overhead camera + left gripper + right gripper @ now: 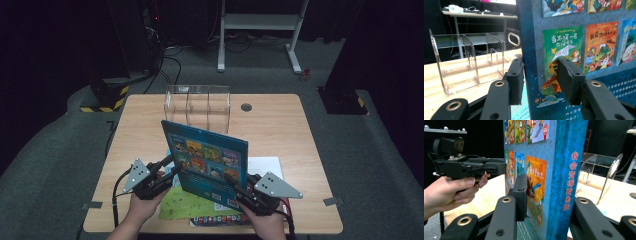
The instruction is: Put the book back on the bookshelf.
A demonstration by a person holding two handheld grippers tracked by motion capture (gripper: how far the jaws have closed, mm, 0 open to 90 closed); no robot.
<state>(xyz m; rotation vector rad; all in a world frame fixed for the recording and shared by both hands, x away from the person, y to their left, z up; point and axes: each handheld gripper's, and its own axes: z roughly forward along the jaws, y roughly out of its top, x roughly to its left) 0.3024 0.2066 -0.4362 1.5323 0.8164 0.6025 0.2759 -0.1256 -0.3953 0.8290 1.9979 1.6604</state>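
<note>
While each tool [167, 167] [239, 186] pinches an edge, the blue book [207, 157] stands upright above the table [280, 125].

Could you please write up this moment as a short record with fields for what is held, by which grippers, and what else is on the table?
held item: blue book, upright above the table, back cover toward the person
left gripper: jaws closed on the book's edge
right gripper: jaws clamped across the book at its spine
behind book: clear acrylic organiser, compartments empty
under book: more books and papers, lying flat
surface: wooden table
</note>
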